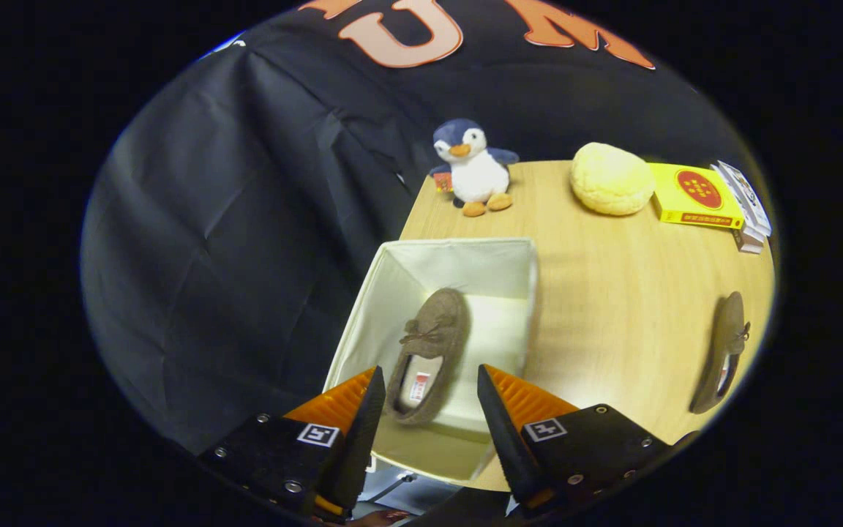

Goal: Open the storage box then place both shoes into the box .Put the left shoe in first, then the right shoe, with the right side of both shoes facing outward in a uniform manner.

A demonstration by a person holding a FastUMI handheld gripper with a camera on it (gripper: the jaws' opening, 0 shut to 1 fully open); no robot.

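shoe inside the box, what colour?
Brown, with a bow on top: the shoe in the cream box, seen in the gripper view between the open gripper jaws.

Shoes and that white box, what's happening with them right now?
A person is packing a pair of brown slippers into an open white fabric storage box using a handheld claw. One slipper already lies inside the box, between the open claw's fingers, which do not press on it. The other slipper waits on the wooden table, off to the right of the box. That one goes in next.
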